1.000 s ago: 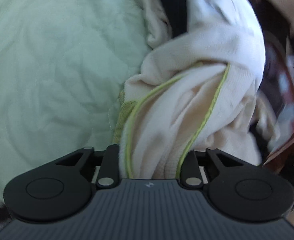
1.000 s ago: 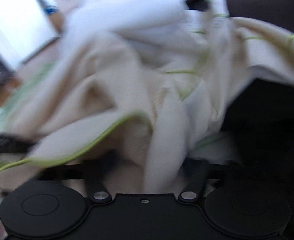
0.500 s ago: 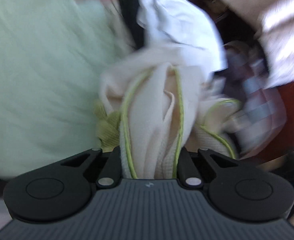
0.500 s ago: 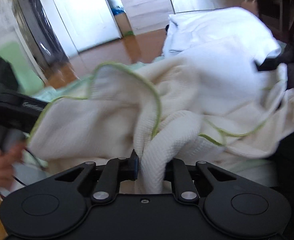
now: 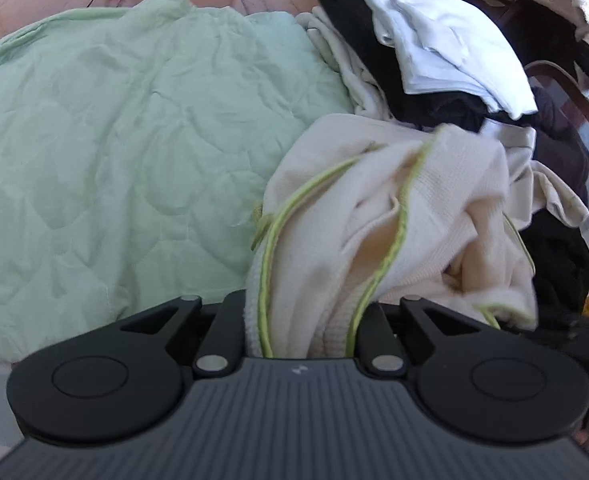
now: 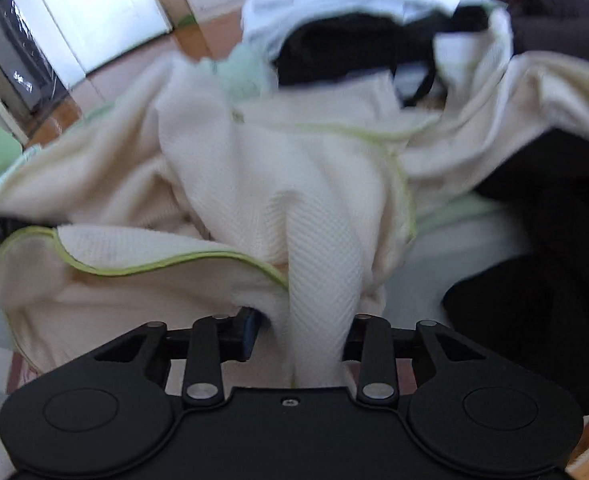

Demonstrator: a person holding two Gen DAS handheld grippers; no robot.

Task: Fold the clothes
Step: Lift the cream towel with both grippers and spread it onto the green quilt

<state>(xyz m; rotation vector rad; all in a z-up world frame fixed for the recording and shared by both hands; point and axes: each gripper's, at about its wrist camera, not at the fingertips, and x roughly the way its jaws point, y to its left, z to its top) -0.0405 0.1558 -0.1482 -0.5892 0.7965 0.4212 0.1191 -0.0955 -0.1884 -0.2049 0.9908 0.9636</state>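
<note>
Both grippers, left gripper and right gripper, clamp the cream garment, bunched beside the green quilt. I'd pull the grips apart so it spreads flat before creasing.

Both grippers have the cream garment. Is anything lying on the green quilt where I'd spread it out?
Nothing visible does. The cream garment with lime trim is clamped in the left gripper and right gripper. The green quilt beside it lies bare in the left wrist view; the pile of black and white clothes sits off its far right edge.
</note>
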